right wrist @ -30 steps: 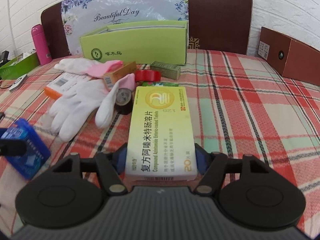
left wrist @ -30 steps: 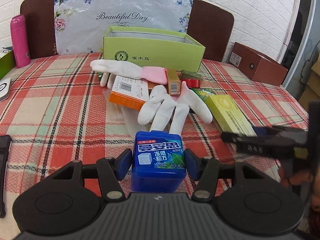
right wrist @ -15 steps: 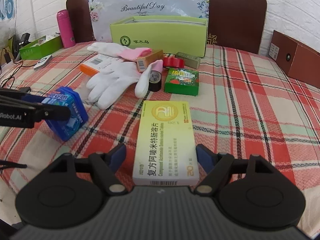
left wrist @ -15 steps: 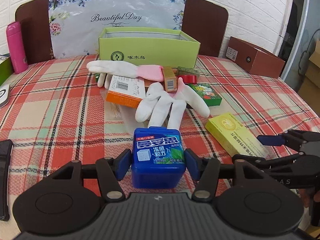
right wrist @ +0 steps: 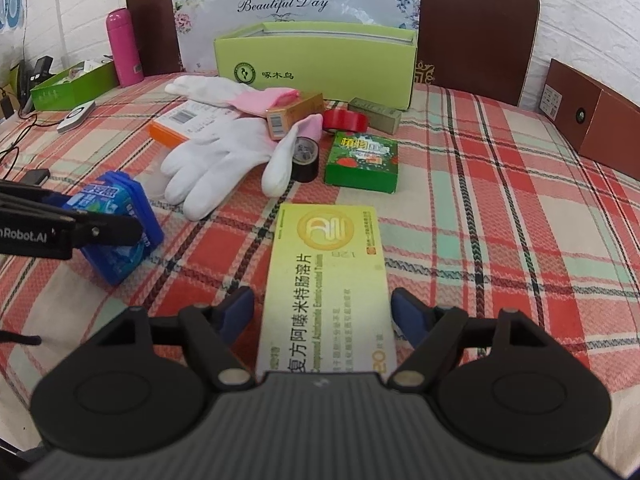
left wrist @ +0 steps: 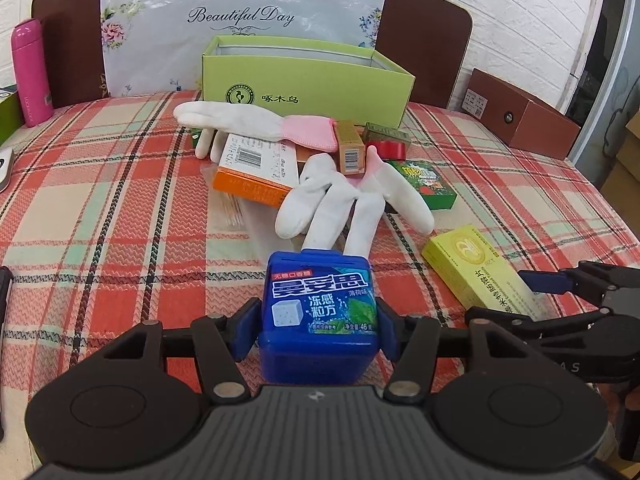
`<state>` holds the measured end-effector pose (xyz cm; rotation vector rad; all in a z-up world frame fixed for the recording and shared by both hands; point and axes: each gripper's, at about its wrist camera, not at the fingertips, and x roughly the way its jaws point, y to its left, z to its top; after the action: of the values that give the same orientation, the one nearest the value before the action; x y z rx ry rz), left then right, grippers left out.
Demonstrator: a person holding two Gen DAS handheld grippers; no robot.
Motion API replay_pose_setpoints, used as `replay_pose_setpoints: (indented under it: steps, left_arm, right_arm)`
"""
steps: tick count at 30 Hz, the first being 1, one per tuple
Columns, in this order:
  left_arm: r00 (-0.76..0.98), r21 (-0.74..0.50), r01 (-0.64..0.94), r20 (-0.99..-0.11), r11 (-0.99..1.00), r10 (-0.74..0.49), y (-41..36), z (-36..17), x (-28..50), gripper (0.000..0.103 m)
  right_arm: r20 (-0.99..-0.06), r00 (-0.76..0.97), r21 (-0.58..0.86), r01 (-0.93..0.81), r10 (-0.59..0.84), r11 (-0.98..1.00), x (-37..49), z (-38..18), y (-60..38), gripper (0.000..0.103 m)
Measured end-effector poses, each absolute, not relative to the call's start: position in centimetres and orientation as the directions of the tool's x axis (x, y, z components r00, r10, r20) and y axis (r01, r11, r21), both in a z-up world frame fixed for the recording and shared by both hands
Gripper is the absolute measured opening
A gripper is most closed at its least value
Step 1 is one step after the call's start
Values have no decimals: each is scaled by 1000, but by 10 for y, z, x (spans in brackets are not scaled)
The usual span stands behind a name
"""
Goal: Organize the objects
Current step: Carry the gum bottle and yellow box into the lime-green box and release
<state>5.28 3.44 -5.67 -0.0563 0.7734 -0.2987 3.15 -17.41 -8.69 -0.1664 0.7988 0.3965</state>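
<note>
- Red-and-green plaid tablecloth (left wrist: 100, 208); white brick wall (right wrist: 580, 8) far behind.
- "Beautiful Day" on floral bag (left wrist: 240, 16).
- Left gripper (left wrist: 318, 322) pinching blue gum box (left wrist: 320, 316); right gripper (right wrist: 323, 314) spread – pads clear of yellow medicine box (right wrist: 326, 280).

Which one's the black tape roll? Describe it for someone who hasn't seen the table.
Start at the open green box at the table's back edge. In front lies a white glove; the black tape roll stands beside its thumb, left of the green strawberry carton. The other roll is red.
</note>
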Motion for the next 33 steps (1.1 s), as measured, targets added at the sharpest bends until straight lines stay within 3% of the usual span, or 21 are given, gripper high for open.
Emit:
replay_pose_setpoints:
  steps: [6,13,23,29,33]
  left_arm:
    - [669,-166,251,-683,954,-294,34,-57,56,60]
    - [670,-191,268,-667,945,-325,42,-48,57,60]
    - [774,-216,293,-518,931,-364,62,15,73,60]
    - [823,-243,302,-422,922,-380,60,52,109,60]
    - [839,-241,287,-404,927,-365,50,67,145,60]
  right_arm:
    - [-737,620,8,-393,271,920,38,-92,-173,65]
    - [-738,588,81,-410,331,909,39,-85,-177,65]
    - [-600,636,210,-460,485,863,62,-24,-184,65]
    - [-526,688,178,-486,500,856,104,9,-174,65]
    - [-503,723,117,-485,473,866,143,22,-163,65]
